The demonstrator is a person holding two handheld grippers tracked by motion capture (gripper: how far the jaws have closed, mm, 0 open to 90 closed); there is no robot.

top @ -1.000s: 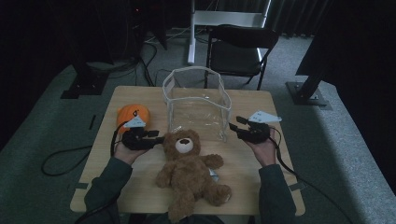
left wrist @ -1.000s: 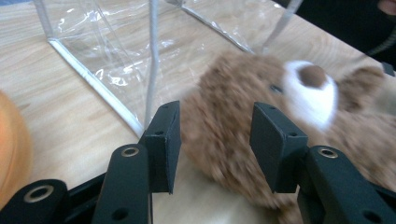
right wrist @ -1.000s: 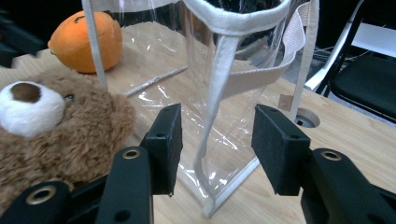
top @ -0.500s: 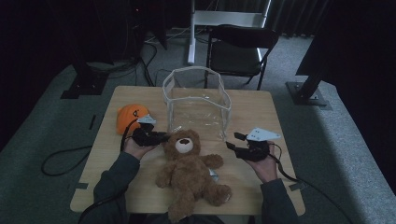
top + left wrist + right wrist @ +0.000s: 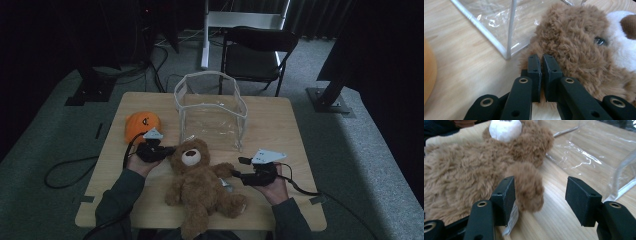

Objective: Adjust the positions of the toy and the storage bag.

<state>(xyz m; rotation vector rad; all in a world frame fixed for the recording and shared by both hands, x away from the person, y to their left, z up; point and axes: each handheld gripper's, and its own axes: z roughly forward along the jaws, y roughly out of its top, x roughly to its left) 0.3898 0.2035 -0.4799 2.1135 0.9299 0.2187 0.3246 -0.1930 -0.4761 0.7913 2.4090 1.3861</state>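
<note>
Two grippers work at one teddy bear [image 5: 202, 187], which lies on its back near the front edge of the wooden table [image 5: 280, 125], head toward the clear plastic bag [image 5: 212, 107]. From the high view, the left gripper [image 5: 167, 151] sits at the bear's head, tips right at the ear on that side; an orange plush [image 5: 138, 125] lies just behind that hand. The right gripper [image 5: 239, 170] comes in from the other side, low, w/ its tips at the bear's outstretched arm. Each hand rests on the tabletop beside the toy.

Left gripper view: jaws have just been closing and now stand nearly together, only a thin slit between the pads [image 5: 534, 67]. Brown fur of the bear's head [image 5: 574, 42] bunches right at and around the tips, so it's pinching the ear fur, tho how much is caught I can't tell. One eye and the white muzzle [image 5: 621, 47] show past the jaws to the right; a bag corner w/ white piping [image 5: 506, 50] stands just beyond to the left, apart from the pads.

Right gripper view: jaws have just been opening and stand wide, clamped on nothing. The bear's paw [image 5: 527, 187] lies between them, close against the left pad [image 5: 505, 195], well clear of the right pad [image 5: 581, 200]. A white tag [image 5: 511, 220] hangs under that paw, by the left pad. Body fur is off to the left, muzzle at top, bag on the table behind.
</note>
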